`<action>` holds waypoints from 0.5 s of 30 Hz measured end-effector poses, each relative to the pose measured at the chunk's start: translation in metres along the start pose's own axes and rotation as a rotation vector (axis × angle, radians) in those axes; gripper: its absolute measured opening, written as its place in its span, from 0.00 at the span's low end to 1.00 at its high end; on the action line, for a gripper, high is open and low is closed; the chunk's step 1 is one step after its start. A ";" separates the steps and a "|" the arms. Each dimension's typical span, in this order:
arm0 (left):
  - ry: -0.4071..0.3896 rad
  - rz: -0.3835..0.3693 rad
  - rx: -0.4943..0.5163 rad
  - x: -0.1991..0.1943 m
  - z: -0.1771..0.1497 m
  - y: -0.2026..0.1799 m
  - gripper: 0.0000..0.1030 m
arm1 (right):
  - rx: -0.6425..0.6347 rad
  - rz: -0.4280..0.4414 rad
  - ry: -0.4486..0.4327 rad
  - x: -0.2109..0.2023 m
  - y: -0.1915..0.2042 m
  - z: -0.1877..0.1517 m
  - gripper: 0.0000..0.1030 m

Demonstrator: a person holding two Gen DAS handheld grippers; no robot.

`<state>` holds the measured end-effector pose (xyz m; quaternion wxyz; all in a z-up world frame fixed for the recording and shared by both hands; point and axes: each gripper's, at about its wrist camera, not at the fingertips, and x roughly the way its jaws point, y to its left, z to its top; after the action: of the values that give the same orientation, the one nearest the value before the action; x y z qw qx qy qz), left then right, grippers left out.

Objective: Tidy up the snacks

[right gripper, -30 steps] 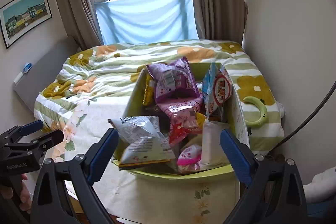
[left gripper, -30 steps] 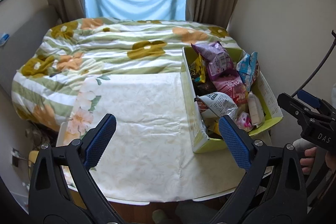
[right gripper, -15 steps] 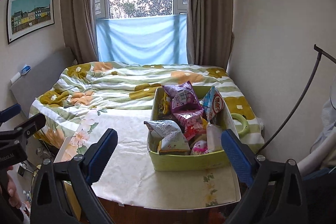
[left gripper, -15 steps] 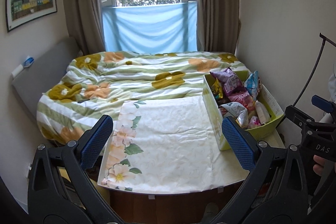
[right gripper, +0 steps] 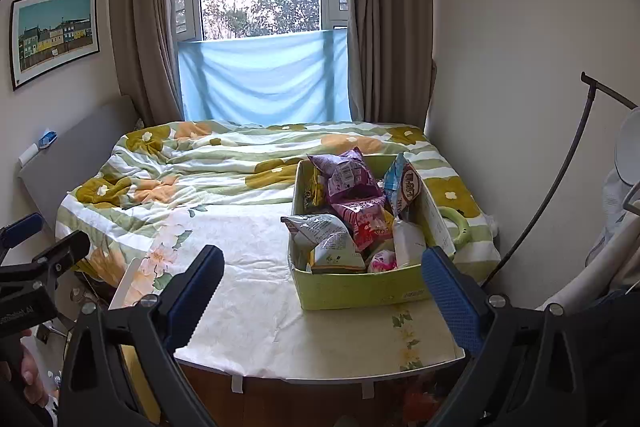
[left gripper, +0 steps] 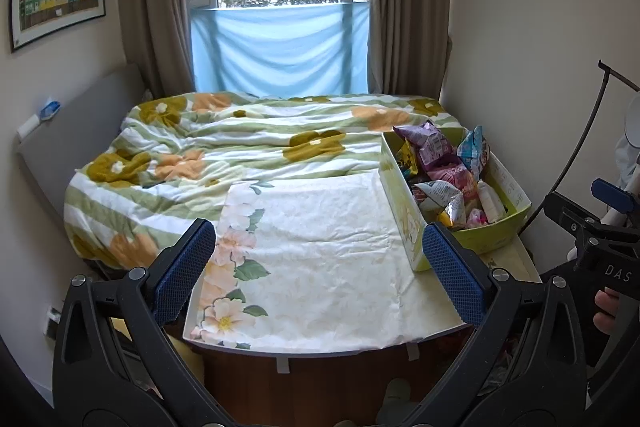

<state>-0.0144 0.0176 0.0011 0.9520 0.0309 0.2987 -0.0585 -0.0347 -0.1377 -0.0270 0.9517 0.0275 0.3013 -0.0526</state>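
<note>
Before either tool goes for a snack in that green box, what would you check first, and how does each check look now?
1. Left tool open and empty: ok, nothing between its blue pads.
2. Right tool open and empty: ok.
3. Green box sitting flat on the white floral cloth: ok.
4. Snacks reachable from above: ok, the purple bag and the grey-white bag stick up past the rim.
5. Free space on the cloth beside the box: ok, bare to its left.
6. Number of snacks buried lower down: cannot tell, the pile hides them.
</note>
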 end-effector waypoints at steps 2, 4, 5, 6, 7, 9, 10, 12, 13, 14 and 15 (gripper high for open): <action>0.000 0.002 0.000 0.000 0.000 -0.002 1.00 | 0.000 0.001 -0.001 0.000 0.001 0.000 0.95; 0.000 0.001 -0.001 -0.001 0.000 -0.001 1.00 | 0.000 0.002 -0.001 0.000 0.001 -0.001 0.95; 0.000 0.000 -0.001 -0.001 0.000 -0.001 1.00 | 0.000 0.004 -0.001 0.000 0.001 0.000 0.95; -0.001 0.001 -0.001 -0.001 0.000 -0.001 1.00 | -0.001 0.004 -0.003 -0.001 0.002 -0.001 0.95; -0.001 0.002 -0.001 -0.001 0.000 -0.001 1.00 | -0.003 0.004 -0.003 -0.001 0.002 -0.001 0.95; -0.001 0.001 -0.001 -0.001 0.000 -0.001 1.00 | -0.002 0.004 -0.004 -0.001 0.002 -0.001 0.95; 0.000 0.002 0.000 -0.001 0.000 -0.001 1.00 | -0.001 0.005 -0.003 -0.001 0.003 -0.001 0.95; -0.001 0.003 -0.001 -0.001 0.000 -0.001 1.00 | -0.001 0.004 -0.002 -0.001 0.003 -0.001 0.95; -0.002 0.002 -0.001 -0.001 0.000 -0.001 1.00 | -0.001 0.004 -0.002 -0.001 0.003 -0.001 0.95; -0.002 0.001 0.000 -0.001 0.000 -0.002 1.00 | -0.002 0.003 -0.001 -0.001 0.003 -0.001 0.95; -0.002 0.002 0.000 -0.001 0.001 -0.002 1.00 | -0.003 0.003 0.000 -0.001 0.003 0.000 0.95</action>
<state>-0.0154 0.0153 0.0027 0.9524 0.0314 0.2977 -0.0575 -0.0354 -0.1342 -0.0267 0.9519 0.0265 0.3012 -0.0506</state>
